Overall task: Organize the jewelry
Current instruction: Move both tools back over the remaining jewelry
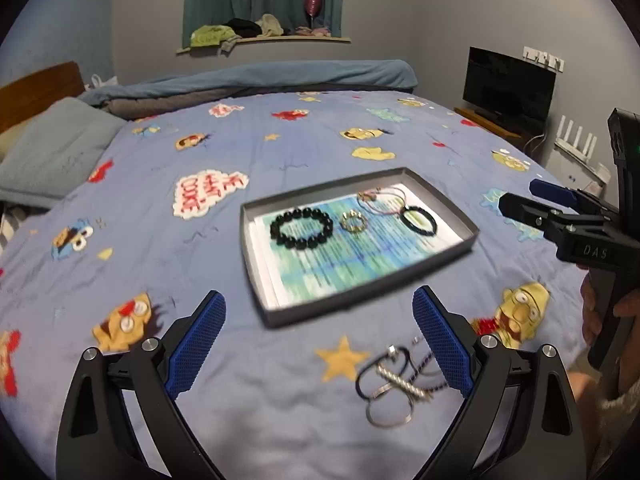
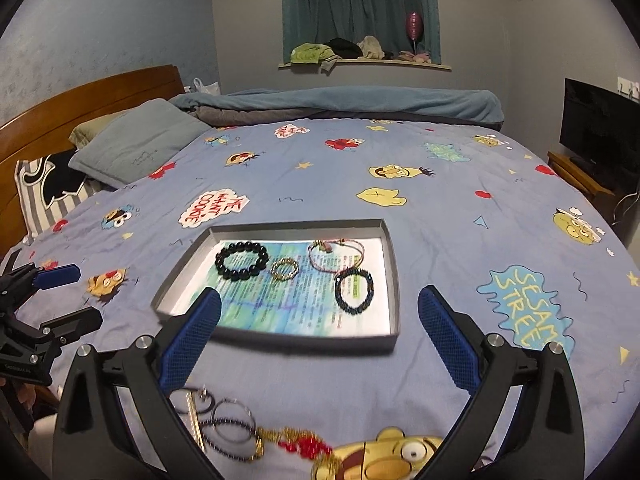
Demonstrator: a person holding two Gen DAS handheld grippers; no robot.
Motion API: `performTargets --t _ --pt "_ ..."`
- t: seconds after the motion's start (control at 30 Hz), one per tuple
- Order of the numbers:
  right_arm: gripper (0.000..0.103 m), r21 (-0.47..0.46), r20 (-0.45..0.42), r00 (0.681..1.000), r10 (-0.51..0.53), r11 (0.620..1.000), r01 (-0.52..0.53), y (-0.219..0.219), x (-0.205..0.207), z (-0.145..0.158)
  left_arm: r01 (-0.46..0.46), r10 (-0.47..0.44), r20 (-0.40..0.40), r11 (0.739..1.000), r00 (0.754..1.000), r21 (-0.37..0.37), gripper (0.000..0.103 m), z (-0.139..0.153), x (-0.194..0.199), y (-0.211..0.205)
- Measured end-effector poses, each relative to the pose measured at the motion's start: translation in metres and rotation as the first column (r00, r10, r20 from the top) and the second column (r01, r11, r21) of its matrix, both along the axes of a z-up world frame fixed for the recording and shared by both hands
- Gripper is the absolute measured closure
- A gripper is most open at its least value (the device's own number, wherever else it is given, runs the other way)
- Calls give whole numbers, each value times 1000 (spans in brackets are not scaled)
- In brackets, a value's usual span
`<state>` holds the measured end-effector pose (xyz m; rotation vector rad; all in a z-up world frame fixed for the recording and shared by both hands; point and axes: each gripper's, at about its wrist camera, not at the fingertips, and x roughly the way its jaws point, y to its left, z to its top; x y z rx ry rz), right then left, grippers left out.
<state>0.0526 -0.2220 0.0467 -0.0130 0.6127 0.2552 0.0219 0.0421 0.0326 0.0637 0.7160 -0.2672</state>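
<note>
Half-hidden loose jewelry [image 2: 224, 428] behind left finger [image 2: 188, 344]

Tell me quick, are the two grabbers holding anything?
Left gripper: open, holding nothing.
Right gripper: open, holding nothing.

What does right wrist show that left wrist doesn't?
Right wrist only: a red and gold beaded piece on the bedspread, and a striped pillow. Left wrist only: white routers by the wall. Both: the grey tray holding four bracelets, the loose silver hoops, both grippers open and empty.
</note>
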Motion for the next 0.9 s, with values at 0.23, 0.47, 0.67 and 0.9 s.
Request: performTargets --t 0.23,0.47,0.67,0.9 --pt "6 -8 -22 1000 11 1000 -11 -7 -24 -6 -10 10 0 1000 1000 18 9 -19 -27 6" --pt "6 -13 -80 997 3 1000 -4 -13 -33 -44 -29 27 -46 999 999 -44 9 -56 -27 6" --pt "6 1 -117 993 -7 1000 7 -18 -33 -78 31 -29 -70 999 997 19 9 -87 -23 -17" --pt "7 -18 -110 994 -21 1000 19 -25 -35 -95 69 -66 -86 997 994 28 11 -103 -20 -27"
